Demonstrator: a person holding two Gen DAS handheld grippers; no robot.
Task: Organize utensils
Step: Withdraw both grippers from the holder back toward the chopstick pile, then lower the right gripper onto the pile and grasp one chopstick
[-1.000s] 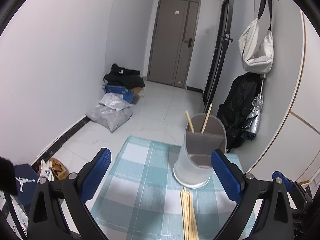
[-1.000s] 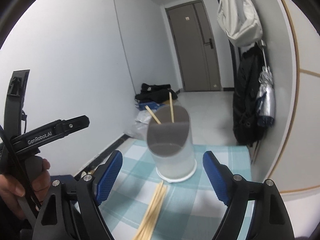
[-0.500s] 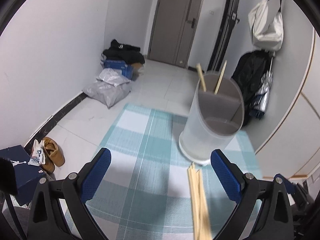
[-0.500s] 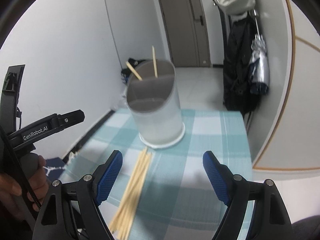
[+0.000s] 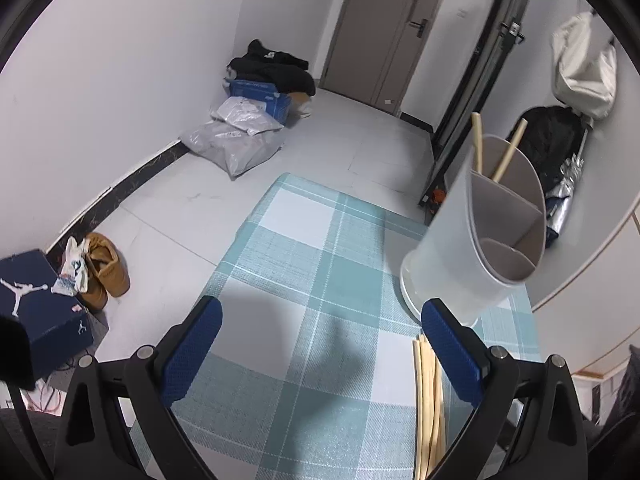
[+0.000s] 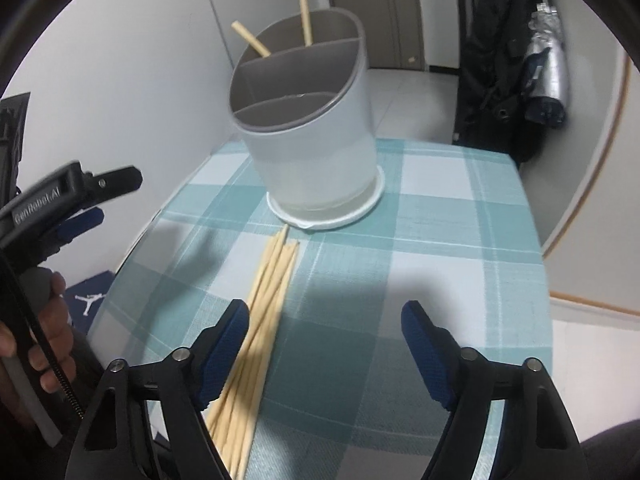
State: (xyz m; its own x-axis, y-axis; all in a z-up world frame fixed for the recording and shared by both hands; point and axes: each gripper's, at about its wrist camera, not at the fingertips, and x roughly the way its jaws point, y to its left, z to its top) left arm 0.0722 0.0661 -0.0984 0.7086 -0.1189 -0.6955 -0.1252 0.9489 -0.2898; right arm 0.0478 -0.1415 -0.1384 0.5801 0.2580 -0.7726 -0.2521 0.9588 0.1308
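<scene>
room: hallway with a closed door at the far end; a checked cloth is covering the table.
holder: divided utensil holder is standing upright on the cloth, two sticks already leaning in its far compartment.
chopsticks: loose bundle of chopsticks is lying just before the holder, long axis pointing toward it.
right gripper: jaws have just been closing a little, nothing between them; bundle is passing under its left finger.
left gripper: jaws wide, holding nothing; bundle is lying by its right finger.
nearer hand: both are close; probably the right one.

Open cloth: right of my chopstick bundle, free to pass.
Blocking ahead: the holder, touching the bundle's tips.
</scene>
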